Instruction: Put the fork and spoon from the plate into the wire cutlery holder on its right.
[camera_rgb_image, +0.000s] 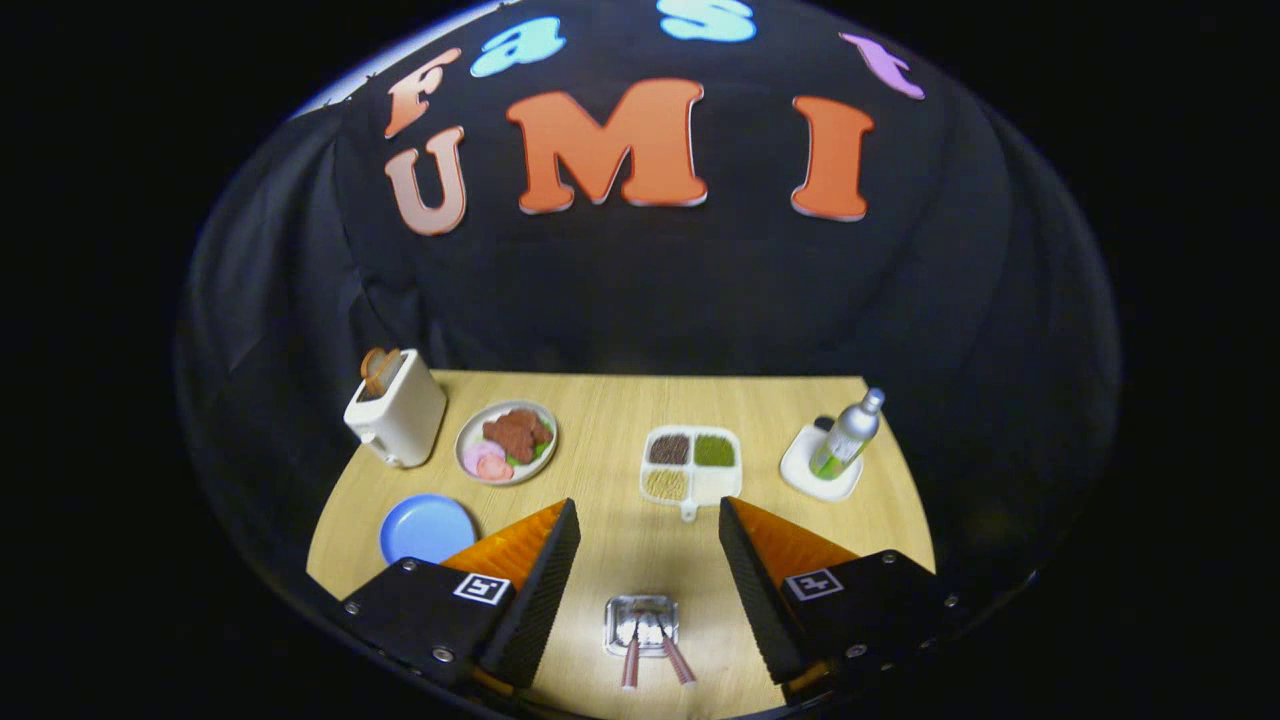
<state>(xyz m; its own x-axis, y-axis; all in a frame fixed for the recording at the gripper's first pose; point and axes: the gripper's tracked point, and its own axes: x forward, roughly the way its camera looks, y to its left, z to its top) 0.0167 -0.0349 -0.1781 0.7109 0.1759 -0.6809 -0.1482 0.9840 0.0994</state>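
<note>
1. Hovering above the wooden table, the gripper stands released, fingers wide apart and grasping nothing.
2. A small shiny tray lies between the fingers, nearer the camera than their tips.
3. Two utensils, apparently the fork and spoon, rest heads on that tray, pinkish handles pointing back toward the camera, splaying slightly.
4. The wire cutlery holder cannot be identified.
</note>
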